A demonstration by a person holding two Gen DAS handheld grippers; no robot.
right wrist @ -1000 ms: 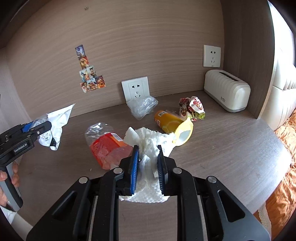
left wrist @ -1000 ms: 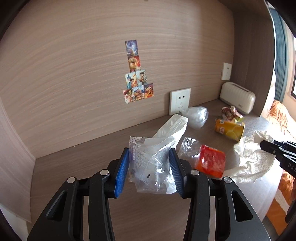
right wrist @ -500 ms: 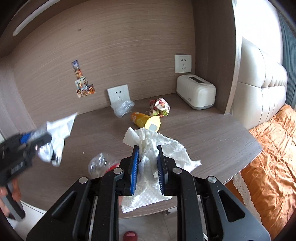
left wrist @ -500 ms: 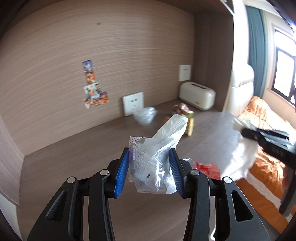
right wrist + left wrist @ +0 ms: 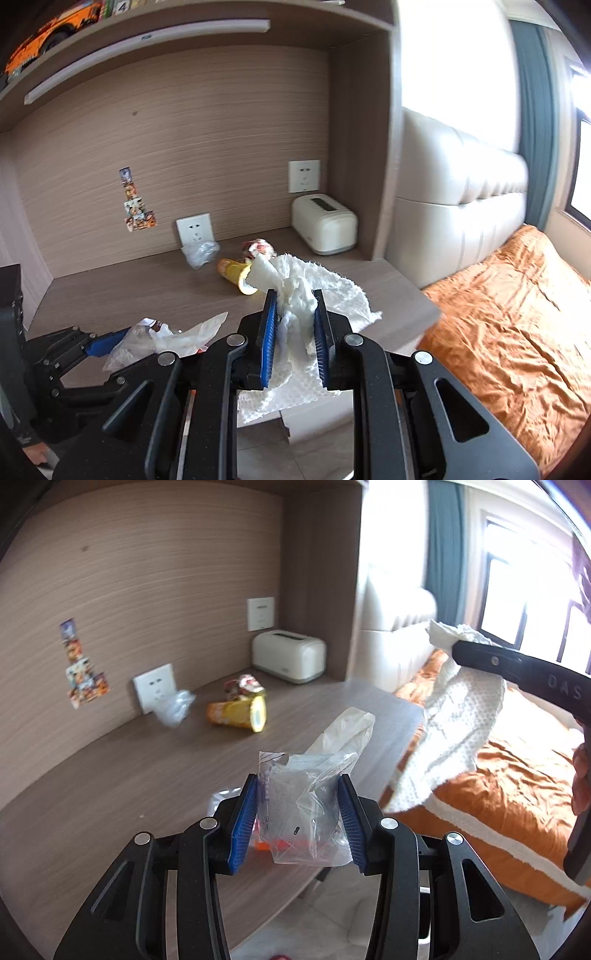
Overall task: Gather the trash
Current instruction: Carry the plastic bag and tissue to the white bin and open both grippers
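My left gripper (image 5: 297, 818) is shut on a clear plastic bag (image 5: 310, 794), held above the desk's front edge. My right gripper (image 5: 294, 332) is shut on a crumpled white paper towel (image 5: 295, 295) that hangs down past the jaws. In the left wrist view the towel (image 5: 454, 720) dangles from the right gripper's black finger over the bed side. On the desk lie a yellow cup (image 5: 238, 712) on its side, a colourful crumpled wrapper (image 5: 243, 686), a clear crumpled plastic piece (image 5: 173, 707) by the socket, and an orange packet (image 5: 271, 845) partly hidden behind the bag.
A wooden desk (image 5: 147, 288) sits in an alcove with a cream toaster (image 5: 324, 223) at the back right. An orange-covered bed (image 5: 509, 314) and padded headboard (image 5: 461, 206) stand to the right. A tiled floor (image 5: 325, 923) shows below the desk edge. Stickers (image 5: 83, 668) mark the wall.
Both grippers have drawn back from the desk and swung right toward the bed, each keeping its load. The right one has also risen, lifting the towel off the desk.
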